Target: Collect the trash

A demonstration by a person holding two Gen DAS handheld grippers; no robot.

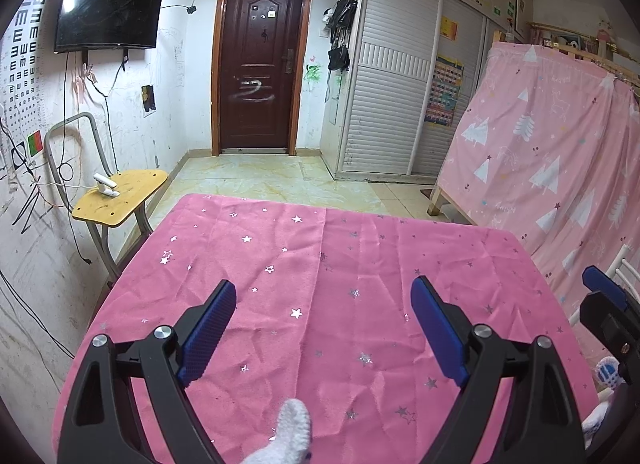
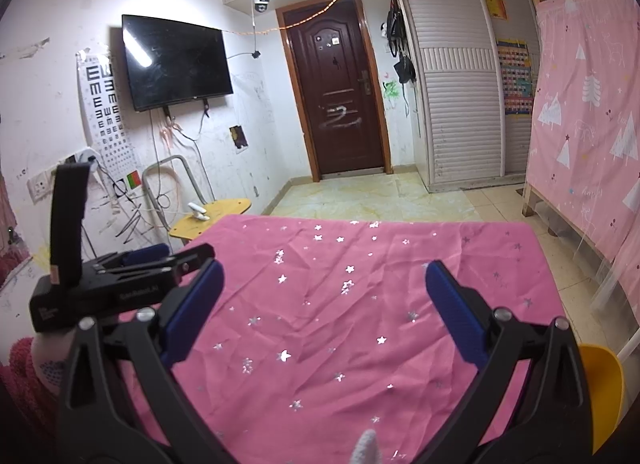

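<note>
Worktop is wearing a wrinkled pink cloth with silver stars, draping over every visible edge. Cloth is showing a seam running from far edge toward near edge. Nothing else is lying on it.

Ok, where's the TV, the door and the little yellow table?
TV point(image 1: 110, 0): left wrist view, middle of the dark screen.
Door point(image 2: 340, 104): right wrist view, middle of the brown panel.
Yellow table point(image 1: 120, 198): left wrist view, bare top.
</note>
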